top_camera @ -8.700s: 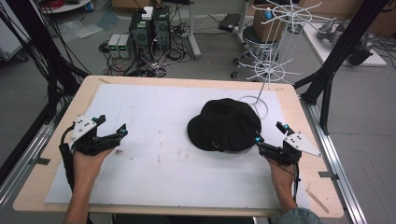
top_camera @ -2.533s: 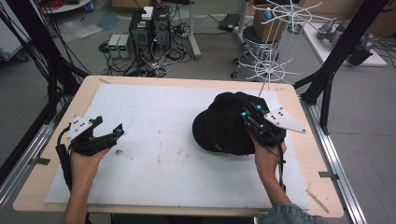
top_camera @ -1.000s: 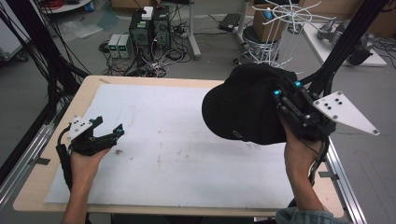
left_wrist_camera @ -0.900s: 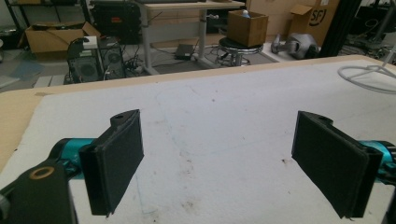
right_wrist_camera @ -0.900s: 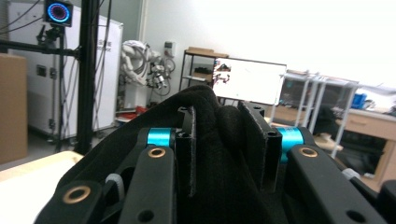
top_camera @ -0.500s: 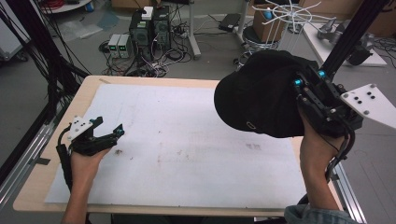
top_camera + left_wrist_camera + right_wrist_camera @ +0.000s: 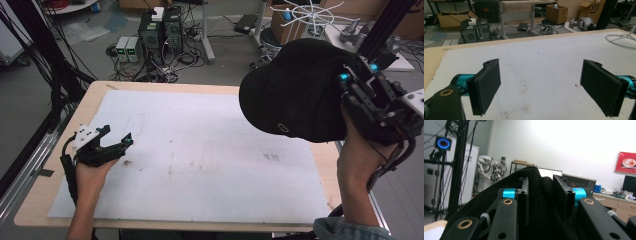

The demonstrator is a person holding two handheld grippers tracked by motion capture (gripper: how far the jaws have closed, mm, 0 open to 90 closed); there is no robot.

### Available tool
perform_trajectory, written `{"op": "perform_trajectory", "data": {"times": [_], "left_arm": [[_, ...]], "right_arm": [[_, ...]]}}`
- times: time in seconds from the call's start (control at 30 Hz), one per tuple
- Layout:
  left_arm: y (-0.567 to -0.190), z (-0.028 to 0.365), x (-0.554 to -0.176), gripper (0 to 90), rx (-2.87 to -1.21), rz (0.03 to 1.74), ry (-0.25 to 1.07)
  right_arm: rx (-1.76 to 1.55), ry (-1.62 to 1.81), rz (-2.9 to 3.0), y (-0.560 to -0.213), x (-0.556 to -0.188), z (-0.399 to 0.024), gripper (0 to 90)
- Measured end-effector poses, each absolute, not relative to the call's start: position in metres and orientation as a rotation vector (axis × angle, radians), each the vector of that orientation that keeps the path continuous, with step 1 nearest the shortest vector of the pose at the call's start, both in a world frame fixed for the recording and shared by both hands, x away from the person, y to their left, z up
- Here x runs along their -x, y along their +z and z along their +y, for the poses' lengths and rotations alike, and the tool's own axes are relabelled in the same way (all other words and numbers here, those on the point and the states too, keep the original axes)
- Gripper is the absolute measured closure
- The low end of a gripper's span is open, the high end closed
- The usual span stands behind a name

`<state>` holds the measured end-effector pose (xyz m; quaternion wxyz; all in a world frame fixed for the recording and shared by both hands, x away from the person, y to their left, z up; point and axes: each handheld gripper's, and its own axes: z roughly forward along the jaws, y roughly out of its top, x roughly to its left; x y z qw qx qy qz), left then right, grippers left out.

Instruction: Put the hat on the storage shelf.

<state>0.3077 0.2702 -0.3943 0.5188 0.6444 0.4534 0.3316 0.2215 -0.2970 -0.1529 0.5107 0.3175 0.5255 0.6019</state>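
A black cap [image 7: 295, 90] hangs in the air above the table's right far corner, lifted well off the white mat [image 7: 200, 150]. My right gripper [image 7: 357, 75] is shut on a fold of the cap's fabric; in the right gripper view the two jaws pinch the black cloth [image 7: 544, 195] between them. My left gripper [image 7: 117, 142] rests on the mat at the left side, open, with nothing between its pads [image 7: 487, 85].
A white wire rack [image 7: 315, 15] stands on the floor beyond the table's far right corner. Computer boxes and cables [image 7: 160, 35] sit on the floor behind the table. Black frame posts [image 7: 385, 25] rise at the right, close to the raised cap.
The right gripper has carried the cap from the mat up and to the right, higher with each frame. The left gripper has stayed in place.
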Motion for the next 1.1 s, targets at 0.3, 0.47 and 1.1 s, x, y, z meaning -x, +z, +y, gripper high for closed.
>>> {"op": "perform_trajectory", "data": {"times": [0.3,0.47,1.1], "left_arm": [[-0.396,0.269,-0.309,16.7,-1.551,1.09,0.793],[-0.396,0.269,-0.309,16.7,-1.554,1.086,0.792],[-0.397,0.269,-0.309,16.7,-1.556,1.09,0.786]], "right_arm": [[-0.745,1.467,1.213,-0.137,-0.217,-0.306,68.0],[-0.719,1.466,1.196,-0.121,-0.216,-0.307,68.0],[-0.678,1.508,1.195,-0.08,-0.268,-0.325,67.7]]}}
